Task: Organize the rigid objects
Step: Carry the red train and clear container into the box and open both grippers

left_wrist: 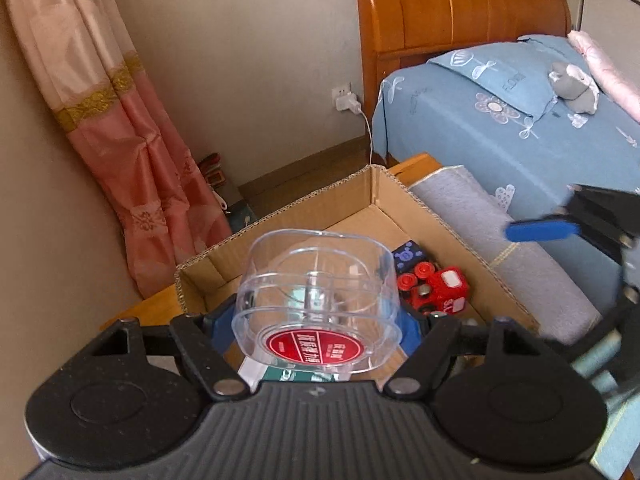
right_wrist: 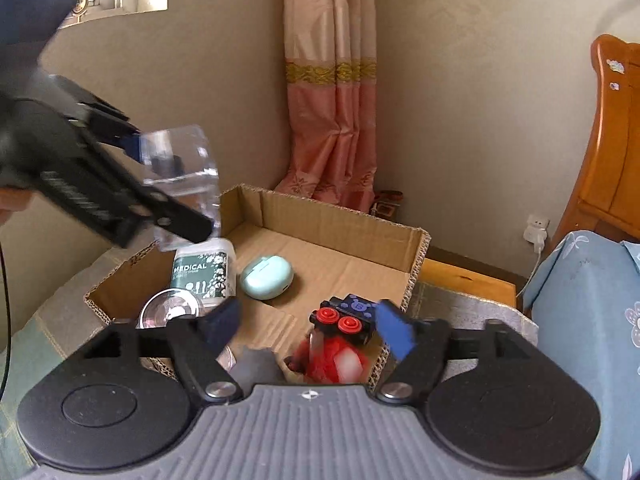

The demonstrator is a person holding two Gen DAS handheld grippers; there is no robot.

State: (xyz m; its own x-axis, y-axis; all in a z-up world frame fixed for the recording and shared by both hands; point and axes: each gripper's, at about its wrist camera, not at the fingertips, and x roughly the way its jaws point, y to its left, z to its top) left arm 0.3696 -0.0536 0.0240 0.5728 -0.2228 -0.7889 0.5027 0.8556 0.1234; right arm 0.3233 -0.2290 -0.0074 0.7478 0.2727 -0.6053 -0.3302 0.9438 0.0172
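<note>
A clear round plastic container [left_wrist: 316, 300] with a red label sits between the blue pads of my left gripper [left_wrist: 316, 322], which is shut on it, held above the near end of the open cardboard box [left_wrist: 372, 184]. From the right wrist the same container [right_wrist: 180, 168] hangs at upper left over the box [right_wrist: 332, 212]. My right gripper [right_wrist: 308, 326] stands open over the box's near right corner. A blurred red toy car [right_wrist: 332, 360] lies below its spread fingers, untouched by the pads. The car [left_wrist: 436, 292] rests in the box beside a black block [left_wrist: 408, 254].
Inside the box are a white "Medical" jar [right_wrist: 204, 268], a mint earbud case [right_wrist: 267, 276] and a clear round piece [right_wrist: 170, 310]. A grey mat [left_wrist: 480, 232] lies under the box. A blue-sheeted bed [left_wrist: 520, 120], a curtain [left_wrist: 132, 140] and a wall charger [left_wrist: 346, 100] surround it.
</note>
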